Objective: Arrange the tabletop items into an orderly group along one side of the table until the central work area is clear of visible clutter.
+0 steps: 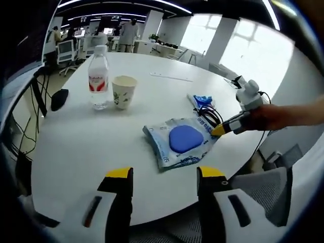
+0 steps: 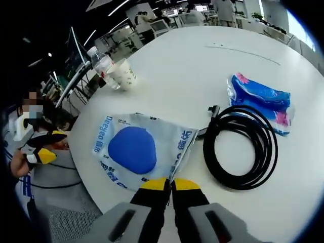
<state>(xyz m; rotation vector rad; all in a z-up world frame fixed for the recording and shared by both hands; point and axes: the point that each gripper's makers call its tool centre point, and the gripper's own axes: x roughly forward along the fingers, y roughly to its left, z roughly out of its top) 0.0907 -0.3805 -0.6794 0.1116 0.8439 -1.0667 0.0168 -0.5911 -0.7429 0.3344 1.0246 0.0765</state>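
1. Two grippers work over a round white table [image 1: 167,66].
2. The left gripper [image 1: 164,177] hangs above the near edge with its yellow-tipped jaws wide apart and nothing between them.
3. The right gripper [image 2: 169,185] has its jaws pinched together on the edge of a flat wipes pack [image 2: 139,147], white and blue with a blue oval in the middle.
4. In the left gripper view the pack [image 1: 179,142] lies near the table's edge, with the right gripper [image 1: 223,129] at its far corner, held by a hand [image 1: 273,116].
5. Just beside the pack lies a coiled black cable [image 2: 240,149], and past it a blue tissue packet [image 2: 260,101].
6. Well apart from these, a water bottle [image 1: 98,76] and a paper cup [image 1: 123,91] stand upright side by side.
7. A black mouse [image 1: 59,98] sits near the table's rim beyond the bottle.
8. People stand among desks in the background.
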